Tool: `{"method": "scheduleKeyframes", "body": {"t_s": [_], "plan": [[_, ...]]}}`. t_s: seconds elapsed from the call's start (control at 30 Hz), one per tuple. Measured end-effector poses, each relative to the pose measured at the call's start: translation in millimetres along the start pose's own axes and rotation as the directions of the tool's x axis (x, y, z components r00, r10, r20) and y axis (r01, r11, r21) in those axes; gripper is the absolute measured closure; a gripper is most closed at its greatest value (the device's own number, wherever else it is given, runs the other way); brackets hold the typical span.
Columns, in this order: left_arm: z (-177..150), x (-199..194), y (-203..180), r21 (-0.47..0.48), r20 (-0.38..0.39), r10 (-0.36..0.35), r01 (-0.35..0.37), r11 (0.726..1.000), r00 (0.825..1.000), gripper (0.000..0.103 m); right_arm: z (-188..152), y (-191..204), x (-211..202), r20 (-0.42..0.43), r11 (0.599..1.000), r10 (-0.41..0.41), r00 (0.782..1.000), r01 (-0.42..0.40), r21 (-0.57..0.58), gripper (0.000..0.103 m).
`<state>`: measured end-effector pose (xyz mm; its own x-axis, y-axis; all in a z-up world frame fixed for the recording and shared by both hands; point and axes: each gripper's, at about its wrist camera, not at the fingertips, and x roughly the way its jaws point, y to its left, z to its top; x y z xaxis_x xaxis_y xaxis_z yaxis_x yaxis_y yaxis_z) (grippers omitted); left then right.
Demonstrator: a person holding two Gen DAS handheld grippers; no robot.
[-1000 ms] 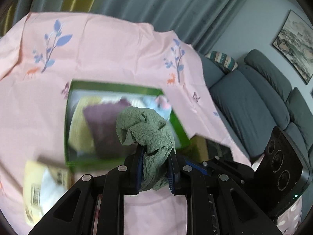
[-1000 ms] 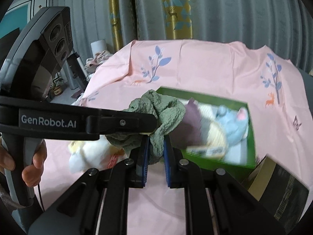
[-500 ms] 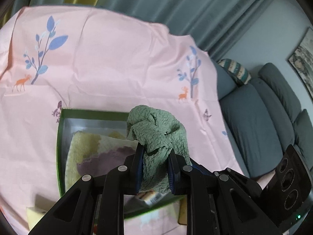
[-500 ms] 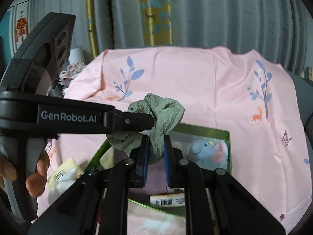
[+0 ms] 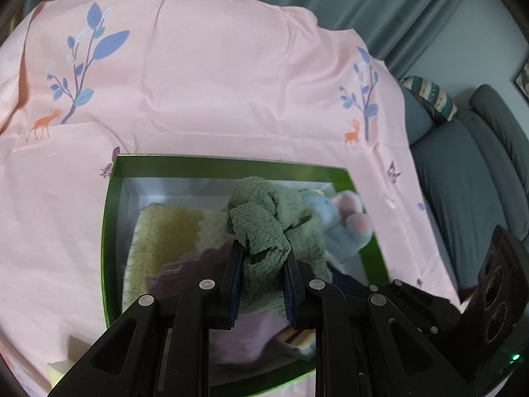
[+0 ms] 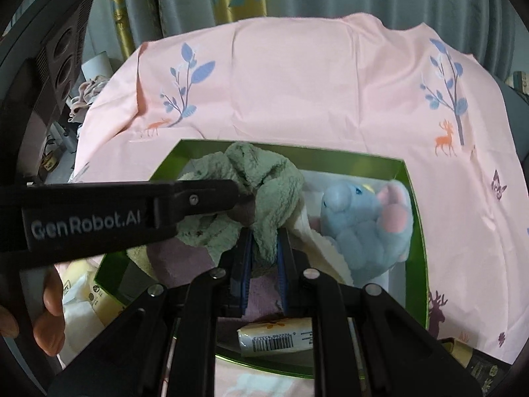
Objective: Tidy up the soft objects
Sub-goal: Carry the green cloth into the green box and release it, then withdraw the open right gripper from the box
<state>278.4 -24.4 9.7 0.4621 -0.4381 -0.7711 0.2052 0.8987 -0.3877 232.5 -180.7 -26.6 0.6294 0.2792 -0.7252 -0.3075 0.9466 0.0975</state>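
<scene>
A crumpled green cloth [image 5: 264,228] [image 6: 264,192] hangs over the open green box [image 5: 110,231] [image 6: 413,205]. My left gripper [image 5: 261,258] is shut on one end of it and my right gripper [image 6: 264,241] is shut on the other. In the right wrist view the left gripper [image 6: 238,197] reaches in from the left, a hand on its handle. Inside the box lie a yellow towel [image 5: 165,231], a purple towel [image 5: 195,271] and a blue plush elephant [image 6: 363,228] [image 5: 344,221].
The box stands on a pink cloth with tree and deer prints [image 5: 215,82] [image 6: 297,82]. A small barcoded pack [image 6: 274,332] lies at the box's near end. Yellow packets [image 6: 82,297] lie left of the box. A grey sofa [image 5: 463,182] is at the right, curtains behind.
Both grippers have carried the green cloth forward and down, from beside the box to over its inside. The box now fills more of both views.
</scene>
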Motion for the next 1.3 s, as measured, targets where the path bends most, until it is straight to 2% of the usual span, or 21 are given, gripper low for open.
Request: {"method": "scheduleKeyframes", "body": {"t_s": [0.37, 0.8, 0.93, 1.0, 1.03, 1.1, 1.17, 1.27, 1.3], "plan": [[-6.9, 10.4, 4.4, 0.038, -0.017, 0.065, -0.064, 0.997, 0.998, 0.082, -1.3, -0.1, 11.8, -0.042, 1.000, -0.018, 0.999, 0.018, 0.012, 0.086], [-12.9, 18.1, 5.2, 0.080, -0.033, 0.156, -0.152, 0.985, 0.987, 0.082, -3.6, -0.3, 21.1, -0.083, 0.999, -0.021, 0.996, 0.023, 0.024, 0.084], [-15.8, 17.4, 3.5, 0.100, -0.028, 0.182, -0.179, 0.979, 0.983, 0.082, -4.2, -2.1, 22.2, -0.094, 0.999, -0.038, 0.995, 0.042, 0.035, 0.072], [-17.1, 16.2, 2.1, 0.111, -0.026, 0.197, -0.193, 0.975, 0.980, 0.082, -5.2, -3.2, 22.2, -0.102, 0.997, -0.043, 0.994, 0.048, 0.052, 0.061], [-17.7, 15.9, 1.5, 0.116, -0.026, 0.206, -0.202, 0.973, 0.978, 0.079, -5.9, -3.8, 21.6, -0.104, 0.997, -0.048, 0.993, 0.054, 0.058, 0.059], [-19.4, 14.6, 0.9, 0.125, -0.021, 0.236, -0.232, 0.965, 0.972, 0.055, -7.4, -3.6, 19.7, -0.103, 0.996, -0.052, 0.993, 0.058, 0.061, 0.057], [-20.9, 11.9, 2.0, 0.129, -0.015, 0.256, -0.252, 0.959, 0.967, 0.042, -9.2, -3.1, 16.7, -0.104, 0.996, -0.062, 0.993, 0.069, 0.064, 0.055], [-23.4, 6.8, 4.2, 0.126, -0.012, 0.270, -0.266, 0.956, 0.963, 0.038, -12.3, -4.0, 10.6, -0.094, 0.995, -0.070, 0.993, 0.076, 0.065, 0.047], [-24.1, 4.6, 4.7, 0.125, -0.011, 0.276, -0.272, 0.954, 0.961, 0.032, -13.7, -4.4, 7.8, -0.090, 0.995, -0.072, 0.993, 0.078, 0.065, 0.045]]}}
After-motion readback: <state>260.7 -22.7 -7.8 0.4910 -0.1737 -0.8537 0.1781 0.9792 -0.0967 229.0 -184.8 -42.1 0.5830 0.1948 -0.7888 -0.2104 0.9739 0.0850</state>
